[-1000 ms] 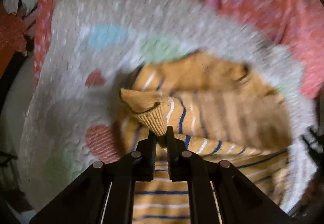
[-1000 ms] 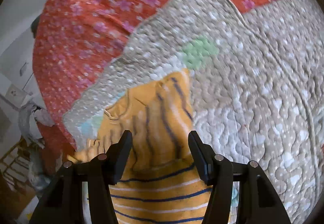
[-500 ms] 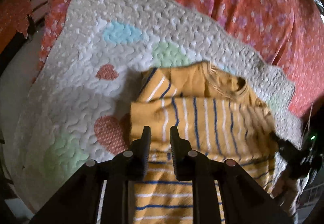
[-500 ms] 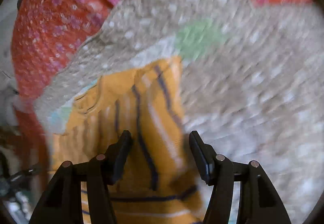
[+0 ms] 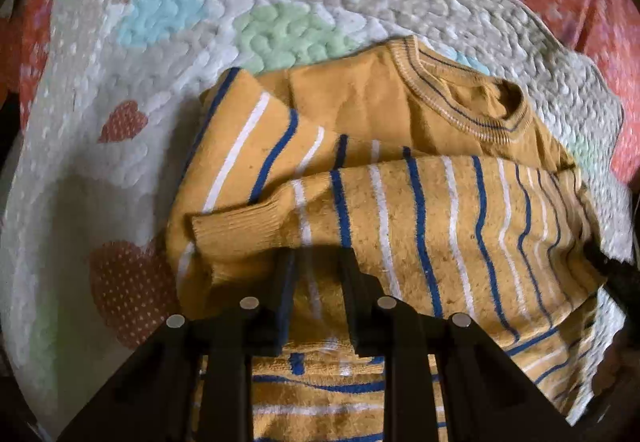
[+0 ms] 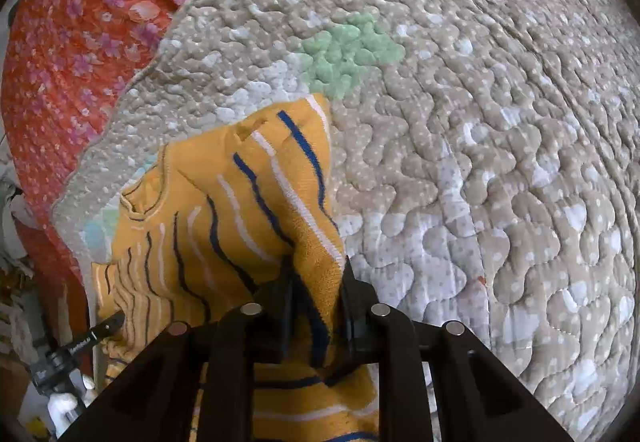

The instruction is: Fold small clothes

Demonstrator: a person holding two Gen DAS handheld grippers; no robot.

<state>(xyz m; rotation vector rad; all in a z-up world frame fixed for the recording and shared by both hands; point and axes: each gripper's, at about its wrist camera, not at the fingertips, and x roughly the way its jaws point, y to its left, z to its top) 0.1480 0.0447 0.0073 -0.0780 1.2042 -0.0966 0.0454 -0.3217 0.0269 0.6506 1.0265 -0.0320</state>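
Partly hidden sweater [image 5: 420, 210] fold — right gripper [image 6: 316, 282] jaws clamped on it, left gripper [image 5: 316, 270] jaws apart.

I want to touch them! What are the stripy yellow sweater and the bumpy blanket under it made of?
The mustard-yellow sweater with blue and white stripes looks like soft knitted yarn: fuzzy surface, ribbed cuff and collar. The beige, white-dotted quilted blanket looks like padded cotton, puffy between wavy stitch lines, matte.
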